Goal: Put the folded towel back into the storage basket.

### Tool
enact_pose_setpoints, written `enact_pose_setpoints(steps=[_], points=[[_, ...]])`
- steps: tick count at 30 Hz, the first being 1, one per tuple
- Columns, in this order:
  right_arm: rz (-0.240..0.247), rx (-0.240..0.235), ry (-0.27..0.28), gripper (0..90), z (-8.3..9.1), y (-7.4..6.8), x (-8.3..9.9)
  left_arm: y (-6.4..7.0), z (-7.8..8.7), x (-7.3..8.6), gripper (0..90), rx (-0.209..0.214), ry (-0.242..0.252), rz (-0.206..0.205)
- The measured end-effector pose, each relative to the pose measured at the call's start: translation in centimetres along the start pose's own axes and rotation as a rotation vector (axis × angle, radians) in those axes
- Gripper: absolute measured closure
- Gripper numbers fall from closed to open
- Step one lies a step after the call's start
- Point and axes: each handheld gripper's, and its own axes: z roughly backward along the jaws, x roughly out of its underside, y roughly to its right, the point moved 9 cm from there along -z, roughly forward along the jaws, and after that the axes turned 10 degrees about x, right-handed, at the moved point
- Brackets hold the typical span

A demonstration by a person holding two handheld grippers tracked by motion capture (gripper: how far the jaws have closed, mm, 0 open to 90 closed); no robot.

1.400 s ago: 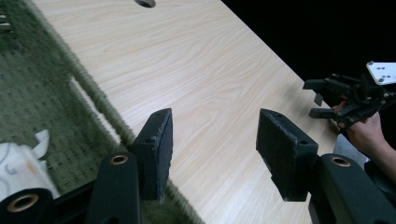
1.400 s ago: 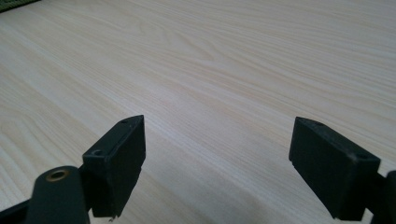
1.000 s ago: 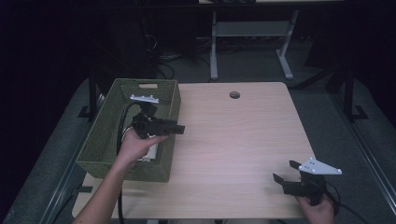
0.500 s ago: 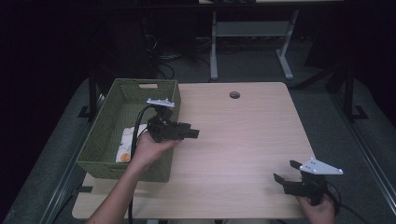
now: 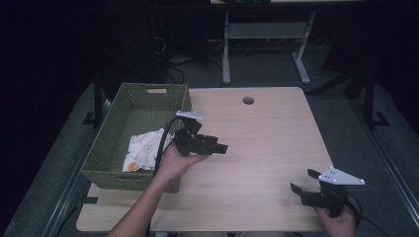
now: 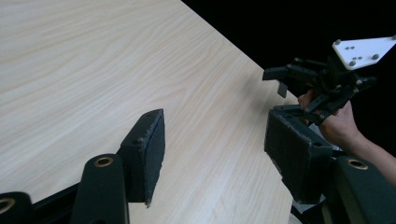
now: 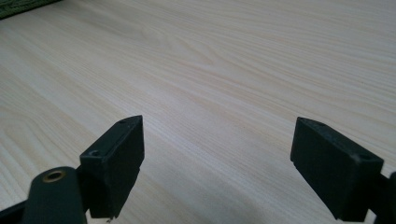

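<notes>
over the wooden table, left tongs point right, jaws apart.

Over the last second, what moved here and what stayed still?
The left gripper, open and empty, swung out of the green basket over the table, uncovering the cloth lying inside. The right gripper stayed open near the table's corner.

basket: near wall hides cloth lower edge | cloth print: too small to tell
</notes>
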Motion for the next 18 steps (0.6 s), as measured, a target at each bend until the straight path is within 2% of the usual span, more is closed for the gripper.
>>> enact_pose_setpoints(steps=[8, 18], points=[[-0.007, 0.001, 0.005, 17.2, 0.1, 0.1, -0.1, 0.6, -2.0, 0.4, 38.5, 0.029, 0.008, -0.005], [-0.005, 0.001, 0.005, 17.2, 0.2, 0.0, 0.0, 1.4, -4.0, 1.5, 38.0, 0.04, -0.001, -0.005]])
